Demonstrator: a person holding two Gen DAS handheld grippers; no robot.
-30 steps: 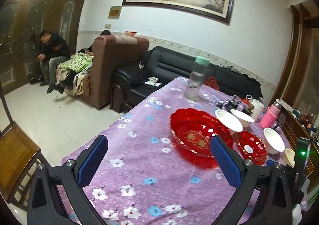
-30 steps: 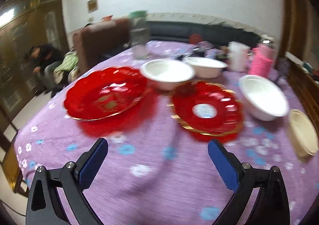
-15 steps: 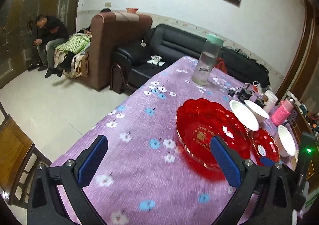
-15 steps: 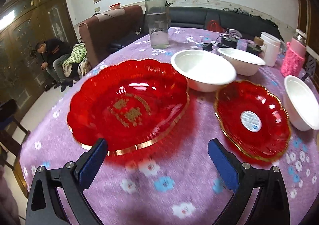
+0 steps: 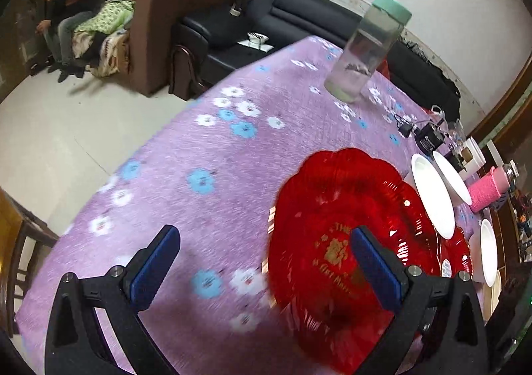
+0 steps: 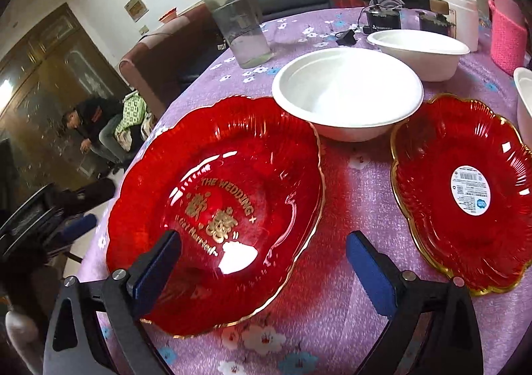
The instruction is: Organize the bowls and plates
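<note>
A: So, where does the large red plate (image 6: 216, 208) sit against the grippers?

B: Take that plate as the landmark. The right gripper (image 6: 262, 268) hangs just above its near rim; the left blue pad shows over the plate's near edge and the right pad over the purple tablecloth (image 6: 349, 292) just past the plate's right rim. Jaws spread wide, nothing held.

A: And the left gripper (image 5: 262, 262)?

B: It comes at the plate from the plate's left side. Its right pad overlaps the plate's centre in view, its left pad is over bare cloth. Also wide open and empty. Whether either pad touches the plate, I cannot tell.

A: Which is nearer?

B: The right one, I judge; the rim runs between its pads, so a pinch on that edge looks like the coming move. The plate is roughly round and scalloped, so there is no long axis to line up with.

A: The rest?

B: The small red plate (image 6: 465, 188) lies to the big plate's right; a white bowl (image 6: 345, 95) sits just behind it, a second white bowl (image 6: 419, 52) farther back, and a water bottle (image 6: 236, 16) beyond.
</note>
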